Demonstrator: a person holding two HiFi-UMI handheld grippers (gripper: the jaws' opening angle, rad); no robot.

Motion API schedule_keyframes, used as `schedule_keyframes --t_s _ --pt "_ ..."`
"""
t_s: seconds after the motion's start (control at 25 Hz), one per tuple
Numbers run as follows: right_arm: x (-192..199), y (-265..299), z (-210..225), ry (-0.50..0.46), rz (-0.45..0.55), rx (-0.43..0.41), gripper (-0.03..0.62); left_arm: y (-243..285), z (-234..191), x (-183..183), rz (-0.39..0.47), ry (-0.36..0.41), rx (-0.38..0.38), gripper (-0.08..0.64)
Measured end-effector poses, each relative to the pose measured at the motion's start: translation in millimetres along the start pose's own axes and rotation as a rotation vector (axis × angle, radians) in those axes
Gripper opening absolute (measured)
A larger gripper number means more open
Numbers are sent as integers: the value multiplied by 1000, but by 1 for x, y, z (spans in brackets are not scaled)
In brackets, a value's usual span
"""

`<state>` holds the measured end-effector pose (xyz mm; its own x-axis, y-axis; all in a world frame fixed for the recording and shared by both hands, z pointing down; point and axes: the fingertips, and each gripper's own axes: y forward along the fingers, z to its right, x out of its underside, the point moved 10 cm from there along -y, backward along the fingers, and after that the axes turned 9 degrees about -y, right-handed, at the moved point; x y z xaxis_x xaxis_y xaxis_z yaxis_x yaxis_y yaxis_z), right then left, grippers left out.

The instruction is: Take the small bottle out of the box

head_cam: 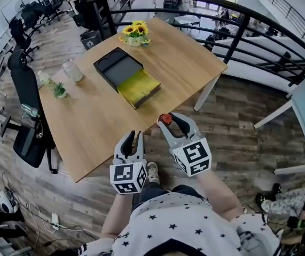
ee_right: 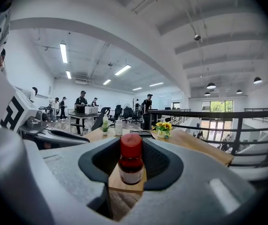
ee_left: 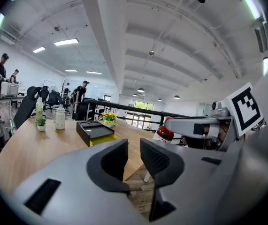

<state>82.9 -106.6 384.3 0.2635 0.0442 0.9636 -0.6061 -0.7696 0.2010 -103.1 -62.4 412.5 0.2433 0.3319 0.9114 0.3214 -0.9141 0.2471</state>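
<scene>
Bottle [ee_right: 131, 165] between right gripper [ee_right: 131, 149] jaws

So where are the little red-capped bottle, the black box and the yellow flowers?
small bottle [ee_right: 131, 164]: right gripper view, on its dark glass body.
box [head_cam: 119, 70]: head view, on its bare black floor.
yellow flowers [head_cam: 135, 31]: head view, on the blooms.
</scene>
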Motion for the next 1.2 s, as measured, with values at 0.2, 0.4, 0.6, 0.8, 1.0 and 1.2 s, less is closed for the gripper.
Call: schedule_keyframes --t_s 0.2,0.4,0.6,0.8,1.0,1.2 --pt "2 -35 -15 -9 16 -6 143 -29 17 13 12 3 -4 75" --pt "1 -67 -31 -12 25 -10 143 -57 33 23 17 13 4 75" --pt "3 -90 -53 -13 31 -9 143 -84 37 33 25 19 11 75" --pt "3 -111 -69 -12 42 -2 143 -106 42 41 29 26 18 75" --pt "4 -123 -82 -23 41 3 143 -120 44 48 34 16 18 75" --pt "6 -130 -91 -21 37 6 143 -129 44 50 39 10 21 75"
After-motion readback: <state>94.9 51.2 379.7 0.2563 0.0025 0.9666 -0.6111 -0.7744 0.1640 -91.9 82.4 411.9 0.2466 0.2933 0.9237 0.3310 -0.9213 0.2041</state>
